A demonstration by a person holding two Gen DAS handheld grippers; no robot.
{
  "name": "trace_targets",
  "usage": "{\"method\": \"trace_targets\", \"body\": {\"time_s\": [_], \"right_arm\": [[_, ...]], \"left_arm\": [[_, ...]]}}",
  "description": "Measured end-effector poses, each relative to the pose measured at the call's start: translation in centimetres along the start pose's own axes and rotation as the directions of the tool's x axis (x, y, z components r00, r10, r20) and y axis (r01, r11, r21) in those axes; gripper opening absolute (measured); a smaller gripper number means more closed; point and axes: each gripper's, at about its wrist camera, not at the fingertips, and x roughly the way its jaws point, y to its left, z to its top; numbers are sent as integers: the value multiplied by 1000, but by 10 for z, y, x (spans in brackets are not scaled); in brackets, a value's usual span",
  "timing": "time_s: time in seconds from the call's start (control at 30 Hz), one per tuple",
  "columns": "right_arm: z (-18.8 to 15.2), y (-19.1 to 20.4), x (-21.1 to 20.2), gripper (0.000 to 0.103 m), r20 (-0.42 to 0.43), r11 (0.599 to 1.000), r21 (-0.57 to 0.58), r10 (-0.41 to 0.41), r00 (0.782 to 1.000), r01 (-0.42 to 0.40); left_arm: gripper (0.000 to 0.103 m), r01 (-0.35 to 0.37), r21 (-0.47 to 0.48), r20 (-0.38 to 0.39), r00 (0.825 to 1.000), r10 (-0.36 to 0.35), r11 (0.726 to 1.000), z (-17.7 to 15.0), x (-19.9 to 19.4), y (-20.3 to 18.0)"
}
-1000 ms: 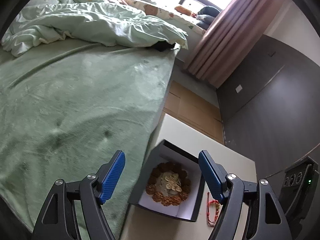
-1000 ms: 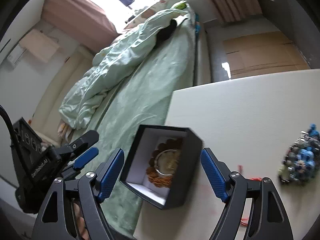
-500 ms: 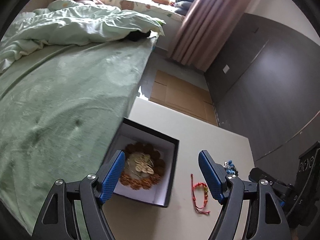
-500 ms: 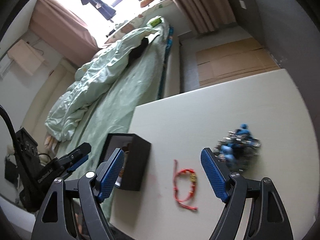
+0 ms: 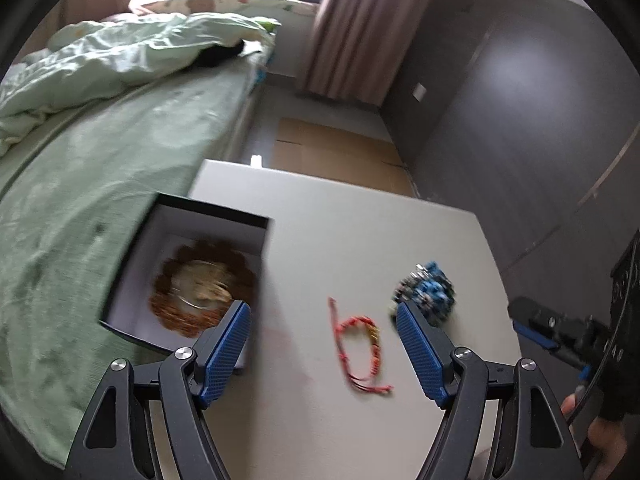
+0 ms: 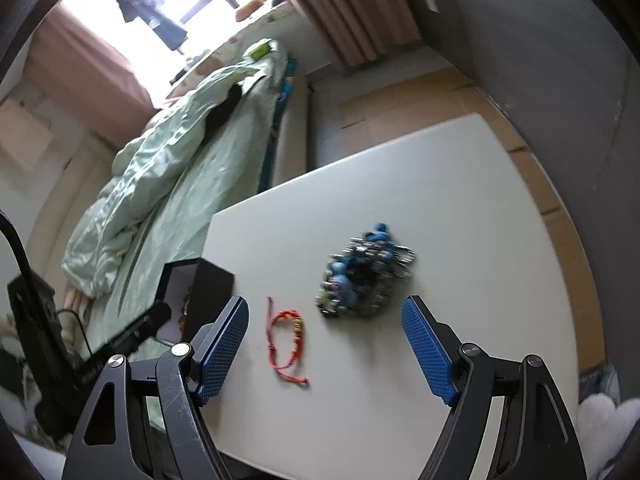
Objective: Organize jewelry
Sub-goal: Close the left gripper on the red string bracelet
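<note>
A black jewelry box [image 5: 188, 268] with a white lining stands open at the table's left edge and holds a brown bead bracelet [image 5: 202, 288] coiled around a gold piece. A red cord bracelet [image 5: 358, 346] lies on the white table [image 5: 360, 236], and a heap of blue and silver jewelry [image 5: 426, 290] lies to its right. My left gripper [image 5: 324, 348] is open and empty above the red bracelet. My right gripper [image 6: 324, 348] is open and empty, with the red bracelet [image 6: 286, 340] and the blue heap [image 6: 364, 276] between its fingers. The box [image 6: 200, 292] is at its left.
A bed with a green sheet and a rumpled duvet [image 5: 100, 120] lies against the table's left side. A dark grey wall [image 5: 520, 140] and cardboard on the floor [image 5: 336, 148] lie beyond the table. The right gripper's body [image 5: 568, 332] shows at the left wrist view's right edge.
Both grippers have swung to the right, away from the box. The red bracelet and the blue heap have come into the middle of both views. Both stay open.
</note>
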Motion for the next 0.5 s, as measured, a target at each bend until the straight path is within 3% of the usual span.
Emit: {"method": "trace_targets", "body": {"time_s": [0.17, 0.5], "right_arm": [[-2, -16, -10, 79, 8, 999, 34, -20, 1000, 20], [-2, -35, -13, 74, 3, 997, 76, -13, 1000, 13]], "left_arm": [[55, 26, 23, -61, 998, -24, 999, -8, 19, -18], [34, 38, 27, -150, 988, -33, 999, -18, 55, -36]]}}
